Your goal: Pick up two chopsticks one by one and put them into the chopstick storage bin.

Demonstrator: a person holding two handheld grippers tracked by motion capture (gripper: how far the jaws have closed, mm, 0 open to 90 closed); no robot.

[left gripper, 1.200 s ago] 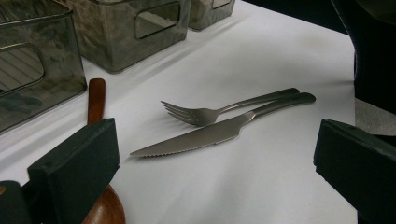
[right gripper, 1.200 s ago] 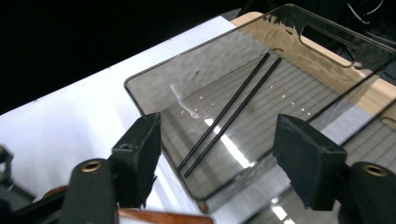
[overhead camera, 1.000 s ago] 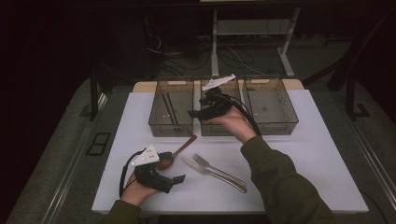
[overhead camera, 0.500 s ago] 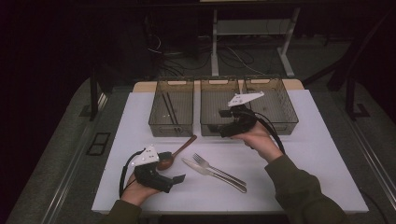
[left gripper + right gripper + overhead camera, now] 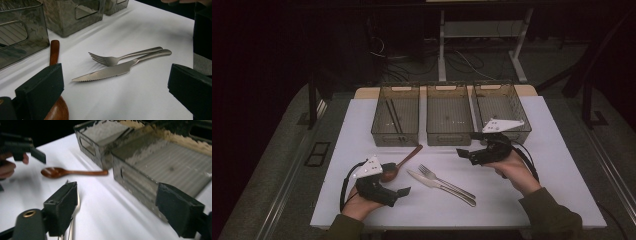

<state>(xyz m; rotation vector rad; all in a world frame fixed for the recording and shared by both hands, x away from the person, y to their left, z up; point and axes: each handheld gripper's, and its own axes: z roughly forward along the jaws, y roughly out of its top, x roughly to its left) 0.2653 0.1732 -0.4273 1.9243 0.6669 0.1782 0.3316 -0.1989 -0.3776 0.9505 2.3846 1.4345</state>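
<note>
A steel fork (image 5: 446, 180) and a steel knife (image 5: 437, 185) lie side by side on the white table (image 5: 532, 195), handles toward the right. A wooden spoon (image 5: 406, 160) lies left of them, its bowl beside my left gripper (image 5: 397, 182). That gripper rests low on the table, open and empty, with the knife (image 5: 112, 71) and fork (image 5: 120, 58) ahead of its jaws. My right gripper (image 5: 466, 149) hangs in front of the right bin (image 5: 507, 107), pointing left. Its jaws have just been opening and nothing is between them. In the right gripper view the spoon (image 5: 67, 172) lies ahead.
Three smoky see-through bins stand in a row at the back of the table. The left bin (image 5: 382, 122) holds dark chopsticks (image 5: 395, 117). The middle bin (image 5: 432, 132) has bare mesh showing. Dark floor with cables lies beyond the table.
My right gripper has moved from over the middle bin to the right and down, toward the table in front of the right bin. The left gripper has stayed put.
</note>
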